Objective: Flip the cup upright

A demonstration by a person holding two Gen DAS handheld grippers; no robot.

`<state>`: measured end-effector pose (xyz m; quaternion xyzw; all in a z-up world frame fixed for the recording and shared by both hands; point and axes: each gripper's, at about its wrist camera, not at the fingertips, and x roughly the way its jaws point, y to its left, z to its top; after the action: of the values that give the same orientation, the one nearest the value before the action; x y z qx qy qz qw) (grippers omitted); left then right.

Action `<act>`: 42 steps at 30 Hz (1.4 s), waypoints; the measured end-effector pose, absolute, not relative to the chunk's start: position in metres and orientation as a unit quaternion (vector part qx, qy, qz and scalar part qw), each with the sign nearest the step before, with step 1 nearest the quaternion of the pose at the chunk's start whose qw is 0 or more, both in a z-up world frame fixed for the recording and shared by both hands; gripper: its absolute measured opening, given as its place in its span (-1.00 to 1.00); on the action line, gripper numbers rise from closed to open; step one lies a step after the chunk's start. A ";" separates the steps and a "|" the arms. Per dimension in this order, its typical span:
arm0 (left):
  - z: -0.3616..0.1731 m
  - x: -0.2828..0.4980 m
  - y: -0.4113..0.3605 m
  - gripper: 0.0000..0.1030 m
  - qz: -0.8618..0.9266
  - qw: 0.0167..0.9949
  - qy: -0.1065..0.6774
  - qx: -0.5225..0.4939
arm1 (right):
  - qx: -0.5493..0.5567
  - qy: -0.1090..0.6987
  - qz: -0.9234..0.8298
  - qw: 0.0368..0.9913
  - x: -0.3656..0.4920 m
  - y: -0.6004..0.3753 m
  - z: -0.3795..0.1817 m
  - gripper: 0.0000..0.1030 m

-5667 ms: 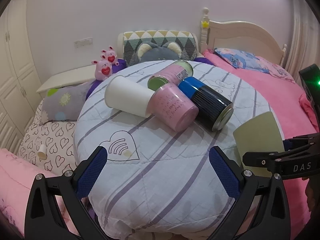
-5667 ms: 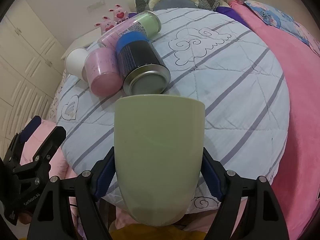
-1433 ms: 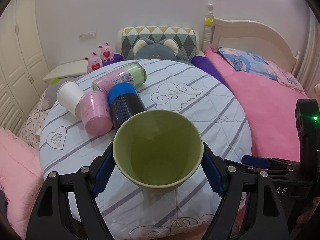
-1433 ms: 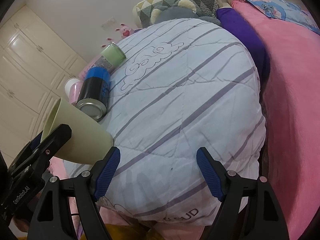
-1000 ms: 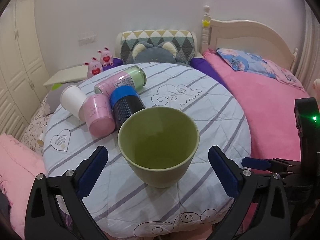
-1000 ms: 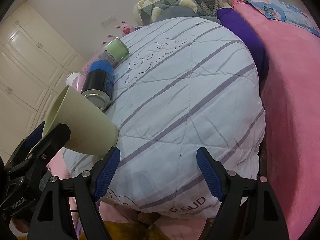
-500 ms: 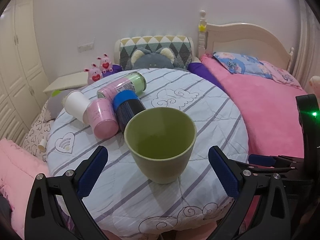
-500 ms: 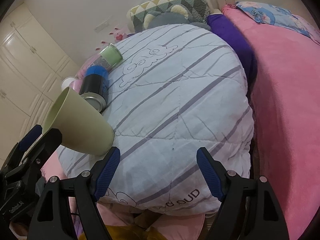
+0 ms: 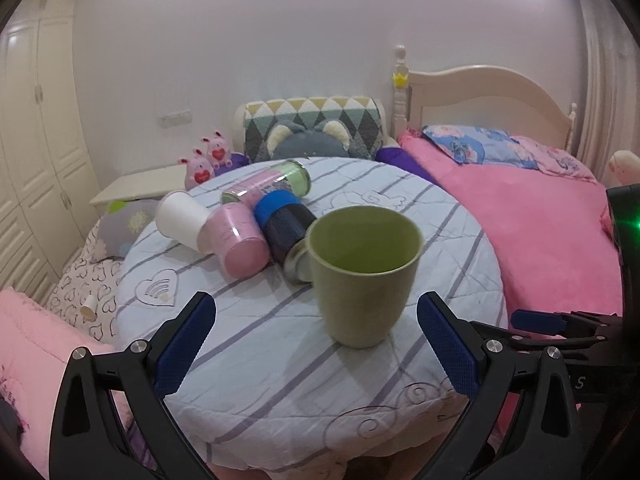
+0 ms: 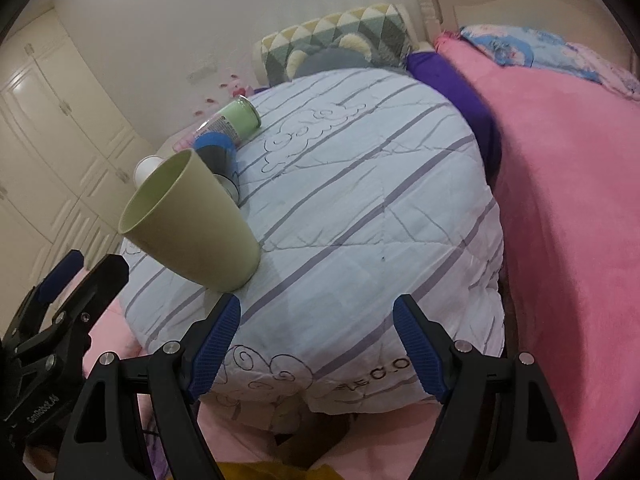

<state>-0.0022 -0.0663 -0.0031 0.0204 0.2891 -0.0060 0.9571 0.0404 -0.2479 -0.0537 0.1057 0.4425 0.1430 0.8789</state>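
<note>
Left wrist view — green cup (image 9: 362,276) upright, left hand-held gripper (image 9: 316,344) apart.

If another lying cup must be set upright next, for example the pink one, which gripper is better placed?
Probably the left gripper: its jaws are open, and the pink cup lies ahead on its side. The right gripper faces bare quilt; the green cup already stands upright.

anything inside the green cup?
The green cup stands upright on the quilted table, mouth up. The inner wall in view is bare and nothing sticks out. The near rim hides the very bottom, so that part cannot be confirmed.
</note>
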 end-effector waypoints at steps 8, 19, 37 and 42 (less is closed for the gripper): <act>-0.015 -0.011 -0.040 0.98 0.000 0.963 0.269 0.008 | 0.115 0.396 0.152 0.898 0.025 -0.231 -0.056 0.55; -0.026 -0.013 -0.014 0.98 0.007 0.970 0.244 0.001 | 0.096 0.291 0.150 0.940 -0.003 -0.219 -0.049 0.55; -0.026 -0.019 -0.022 0.99 -0.007 0.980 0.200 0.016 | 0.054 0.212 0.140 0.966 -0.027 -0.207 -0.047 0.55; -0.030 -0.021 -0.024 0.99 -0.005 0.981 0.194 0.023 | 0.051 0.201 0.133 0.969 -0.029 -0.204 -0.054 0.55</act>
<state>-0.0209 -0.0241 -0.0300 0.0226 0.1941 -0.0046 0.9807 -0.0290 -0.2041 -0.0535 0.0512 0.2012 0.1334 0.9691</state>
